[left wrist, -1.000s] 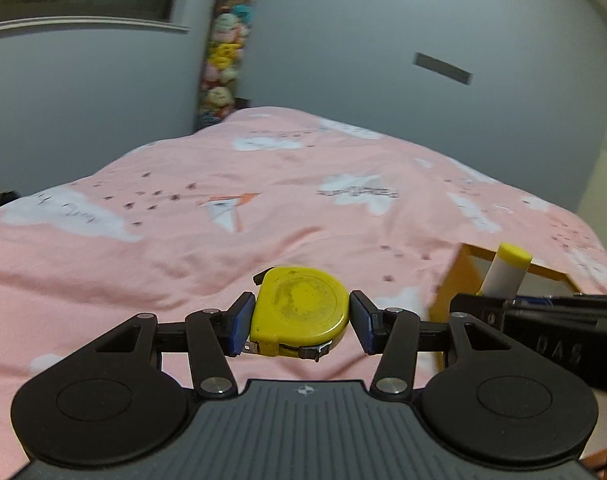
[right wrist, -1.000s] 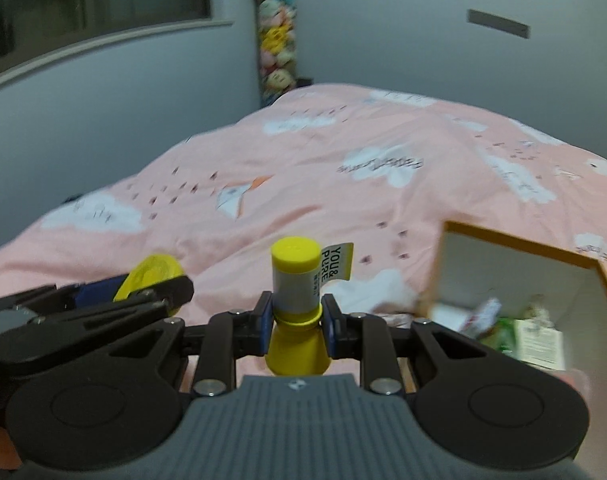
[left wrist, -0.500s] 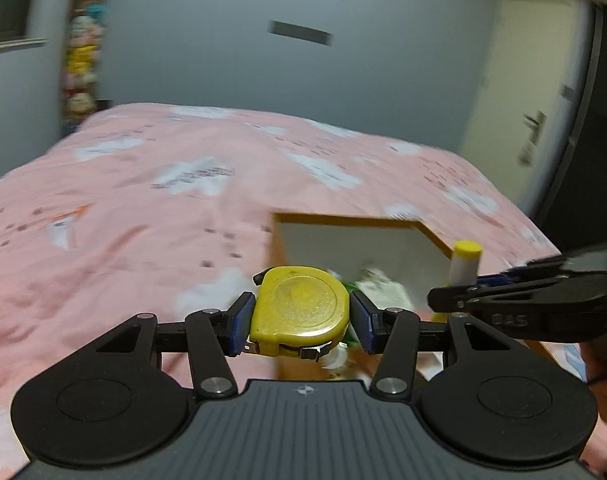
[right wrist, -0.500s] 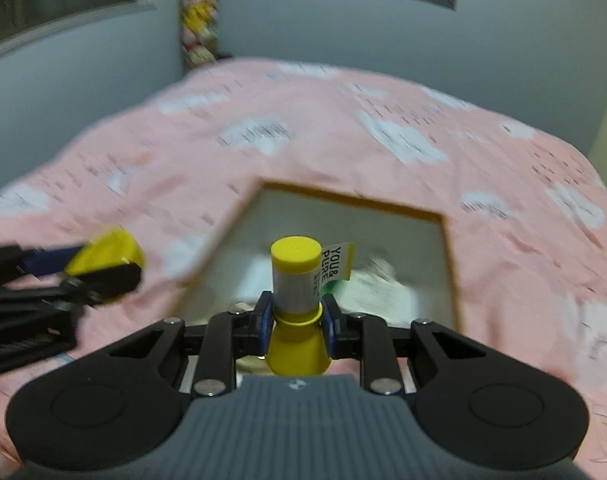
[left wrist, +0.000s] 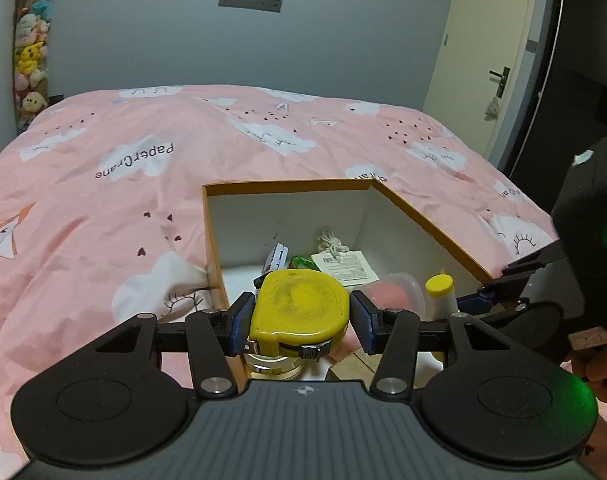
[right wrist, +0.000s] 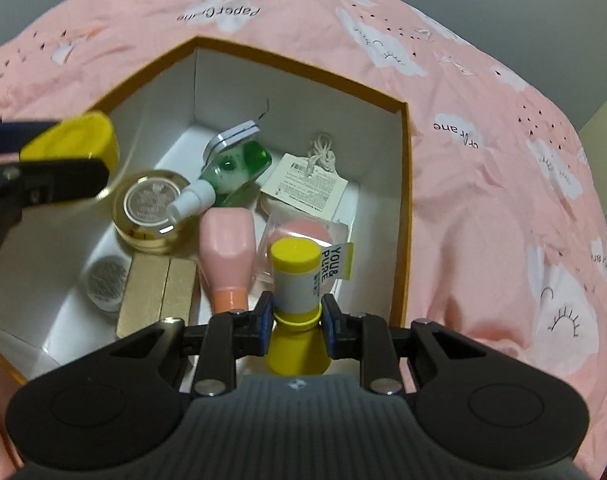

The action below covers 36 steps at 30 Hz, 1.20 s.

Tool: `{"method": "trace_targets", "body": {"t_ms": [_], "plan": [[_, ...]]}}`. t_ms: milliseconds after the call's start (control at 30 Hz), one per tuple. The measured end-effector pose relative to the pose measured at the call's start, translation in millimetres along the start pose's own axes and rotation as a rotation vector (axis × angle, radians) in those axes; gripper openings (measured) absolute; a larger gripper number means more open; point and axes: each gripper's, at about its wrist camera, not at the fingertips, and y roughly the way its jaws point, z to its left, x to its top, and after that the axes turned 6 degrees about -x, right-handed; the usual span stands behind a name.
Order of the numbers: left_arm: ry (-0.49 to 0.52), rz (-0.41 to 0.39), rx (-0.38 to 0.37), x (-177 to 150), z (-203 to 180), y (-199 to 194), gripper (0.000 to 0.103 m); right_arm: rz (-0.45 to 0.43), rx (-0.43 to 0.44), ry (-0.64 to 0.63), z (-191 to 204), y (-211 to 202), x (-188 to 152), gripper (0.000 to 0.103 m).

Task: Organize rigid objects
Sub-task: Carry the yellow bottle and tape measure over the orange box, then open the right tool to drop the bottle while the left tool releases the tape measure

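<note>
Pink cloud-print bedding point(left wrist: 151, 184) fills the left wrist view, with an open orange-rimmed cardboard box with white inner walls point(left wrist: 287, 186) resting on it. Left gripper point(left wrist: 299, 316) is clamped on a round yellow tape measure point(left wrist: 299, 308), flat face up, poised over the box's near-left corner; the box floor lies ahead of and below the fingers. At the right edge, the right gripper point(left wrist: 475, 300) carries a small yellow-capped white bottle point(left wrist: 439, 294) beside the box's right wall.

Seen from the right wrist view, the same bedding point(right wrist: 503, 160) surrounds the box point(right wrist: 403, 208), viewed steeply from above. Right gripper point(right wrist: 297, 320) is pinched tight on the yellow-capped bottle point(right wrist: 297, 280), whose long axis runs forward along the fingers, cap pointing into the box near its right wall. Directly beneath lie a pink bottle point(right wrist: 225, 252) and a clear-wrapped pink item point(right wrist: 303, 232); a gold-lidded round jar point(right wrist: 151, 208) and a green bottle point(right wrist: 239, 168) sit farther left. Left gripper point(right wrist: 43, 160), with its tape measure point(right wrist: 75, 136), hangs over the box's left rim. Both loads appear ready for release; the right hand looks nearer the floor.
</note>
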Motion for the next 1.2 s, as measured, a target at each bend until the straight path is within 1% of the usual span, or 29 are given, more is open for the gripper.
{"method": "trace_targets", "body": {"t_ms": [233, 467, 500, 533, 567, 633, 733, 767, 800, 833, 900, 1000, 1133, 1200], "plan": [[0.021, 0.010, -0.009, 0, -4, 5, 0.059, 0.041, -0.023, -0.099, 11, 8, 5, 0.024], [0.025, 0.025, -0.009, -1, -2, 10, 0.059, 0.043, -0.040, -0.140, 15, 7, 5, 0.025], [0.026, 0.027, -0.010, -1, -2, 10, 0.059, 0.043, -0.039, -0.141, 15, 6, 5, 0.029], [0.027, 0.029, -0.012, -1, -2, 11, 0.059, 0.039, -0.033, -0.137, 15, 4, 4, 0.036], [0.027, 0.030, -0.014, -1, -2, 11, 0.059, 0.029, -0.028, -0.132, 14, 1, 4, 0.040], [0.028, 0.040, -0.018, -2, -2, 12, 0.059, -0.007, -0.023, -0.125, 13, -7, 4, 0.056], [0.014, 0.071, -0.042, -2, -3, 14, 0.059, -0.073, -0.068, -0.156, 17, -22, 3, 0.066], [0.017, 0.075, -0.052, -3, -4, 14, 0.059, -0.089, -0.082, -0.170, 18, -25, 2, 0.069], [0.029, 0.079, -0.056, -3, -6, 15, 0.059, -0.104, -0.102, -0.184, 19, -28, 1, 0.074], [0.045, 0.085, -0.055, -4, -9, 15, 0.059, -0.121, -0.123, -0.201, 20, -30, 0, 0.077], [0.063, 0.101, -0.052, -5, -13, 18, 0.059, -0.137, -0.146, -0.239, 22, -31, -2, 0.079], [0.072, 0.138, -0.064, -8, -15, 24, 0.059, -0.140, -0.166, -0.278, 25, -30, -6, 0.080], [0.121, 0.166, -0.049, -10, -21, 27, 0.059, -0.129, -0.161, -0.253, 19, -26, -6, 0.080], [0.128, 0.178, -0.060, -9, -23, 29, 0.059, -0.125, -0.169, -0.245, 17, -24, -6, 0.080]]}}
